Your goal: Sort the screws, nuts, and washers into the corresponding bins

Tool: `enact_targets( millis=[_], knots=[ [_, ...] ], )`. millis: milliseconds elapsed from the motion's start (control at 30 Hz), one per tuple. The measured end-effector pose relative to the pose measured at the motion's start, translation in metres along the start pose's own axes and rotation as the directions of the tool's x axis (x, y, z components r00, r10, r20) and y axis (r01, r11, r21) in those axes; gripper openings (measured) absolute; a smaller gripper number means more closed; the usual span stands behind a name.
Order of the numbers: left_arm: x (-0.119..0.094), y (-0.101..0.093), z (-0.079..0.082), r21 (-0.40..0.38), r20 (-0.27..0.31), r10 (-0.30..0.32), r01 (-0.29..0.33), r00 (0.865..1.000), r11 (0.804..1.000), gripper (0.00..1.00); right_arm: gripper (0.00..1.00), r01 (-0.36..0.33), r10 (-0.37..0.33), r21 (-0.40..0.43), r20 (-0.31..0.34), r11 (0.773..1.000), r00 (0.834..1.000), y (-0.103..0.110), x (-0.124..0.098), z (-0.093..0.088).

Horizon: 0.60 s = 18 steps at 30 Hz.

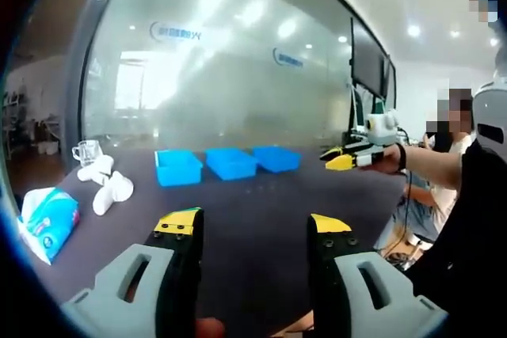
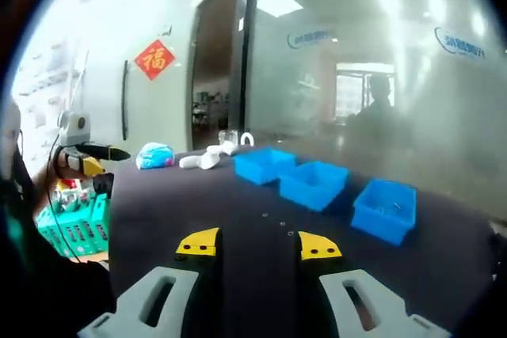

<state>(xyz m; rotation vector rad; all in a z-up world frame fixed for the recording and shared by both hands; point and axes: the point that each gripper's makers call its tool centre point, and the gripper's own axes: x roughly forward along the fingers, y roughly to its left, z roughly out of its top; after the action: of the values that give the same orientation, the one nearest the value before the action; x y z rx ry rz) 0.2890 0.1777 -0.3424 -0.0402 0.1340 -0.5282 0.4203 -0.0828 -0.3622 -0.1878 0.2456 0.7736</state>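
Three open blue bins [image 2: 315, 184] sit in a row on the dark table [image 2: 198, 203].

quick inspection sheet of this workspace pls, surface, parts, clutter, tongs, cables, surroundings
surface: dark table, mostly bare
job's things: three blue bins in a row; small hardware pieces loose on the table in front of them, too small to tell apart
clutter: tissue pack, white objects, clear glass mug at one end
grippers: left tongs open, empty, above the table; right tongs open, empty
cables: a thin cable hanging beside a green crate
surroundings: frosted glass wall, monitors, red door decoration, seated people beside the table
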Motion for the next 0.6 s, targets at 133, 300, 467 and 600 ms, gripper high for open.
enact_targets(
  millis=[133,300,467,600],
  knots=[
    [0.000,0.001,-0.001,-0.003,-0.001,0.002,-0.002,1.000,1.000,0.52,0.32,-0.024,0.023,-0.023,-0.050,0.999,0.998,-0.006,0.014,0.001],
    [-0.002,0.002,-0.001,-0.011,0.005,0.007,-0.007,1.000,1.000,0.52,0.32,-0.062,0.056,-0.050,-0.116,0.997,0.992,0.001,0.028,0.003],
    [-0.003,0.004,-0.004,-0.021,0.002,0.012,-0.012,1.000,1.000,0.52,0.31,-0.072,0.060,-0.073,-0.157,0.995,0.986,-0.004,0.041,0.001],
    [-0.004,0.007,-0.004,-0.026,0.004,0.018,-0.018,1.000,1.000,0.52,0.28,-0.083,0.066,-0.080,-0.197,0.993,0.978,-0.008,0.052,-0.001]
  ],
)
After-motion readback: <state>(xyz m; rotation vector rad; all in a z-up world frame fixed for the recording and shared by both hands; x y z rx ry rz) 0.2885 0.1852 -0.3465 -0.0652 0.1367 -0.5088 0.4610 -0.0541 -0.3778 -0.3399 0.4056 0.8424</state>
